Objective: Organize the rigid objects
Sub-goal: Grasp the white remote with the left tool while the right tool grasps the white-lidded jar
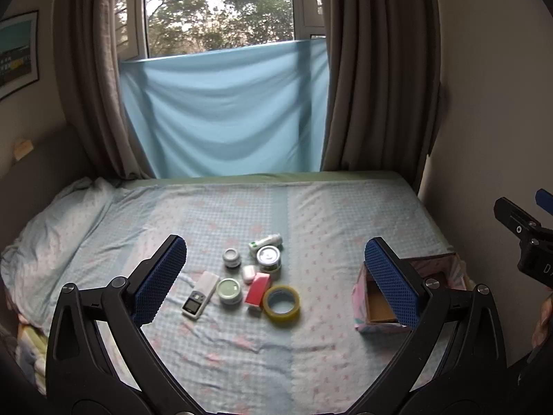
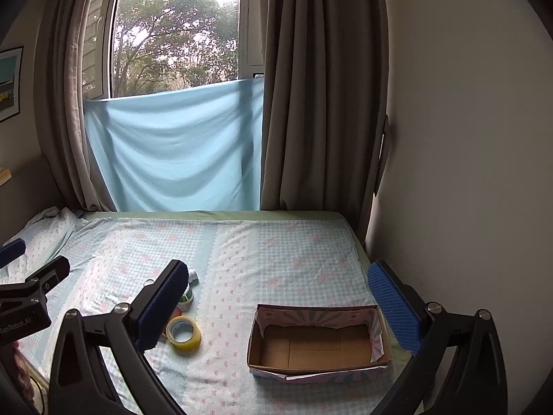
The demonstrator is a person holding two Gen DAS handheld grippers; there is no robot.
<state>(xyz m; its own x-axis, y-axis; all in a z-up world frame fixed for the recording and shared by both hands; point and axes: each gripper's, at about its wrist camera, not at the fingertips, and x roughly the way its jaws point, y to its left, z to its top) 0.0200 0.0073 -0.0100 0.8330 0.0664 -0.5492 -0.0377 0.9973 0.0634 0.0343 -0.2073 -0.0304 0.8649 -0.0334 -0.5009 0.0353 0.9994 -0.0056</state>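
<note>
A cluster of small objects lies on the bed: a yellow tape roll (image 1: 281,303), a pink box (image 1: 257,289), a green-lidded jar (image 1: 229,291), a white remote (image 1: 200,294), a tin can (image 1: 268,258), a small grey jar (image 1: 232,257), a white earbud case (image 1: 249,273) and a white tube (image 1: 265,242). My left gripper (image 1: 276,273) is open and empty, above and short of the cluster. An open empty cardboard box (image 2: 318,340) sits to the right. My right gripper (image 2: 287,307) is open and empty above it. The tape roll also shows in the right wrist view (image 2: 183,333).
The bed is covered by a light blue checked sheet (image 1: 311,214). A pillow (image 1: 58,221) lies at the left. A wall (image 2: 466,138) bounds the bed on the right. Curtains and a blue cloth (image 1: 224,114) hang behind the bed.
</note>
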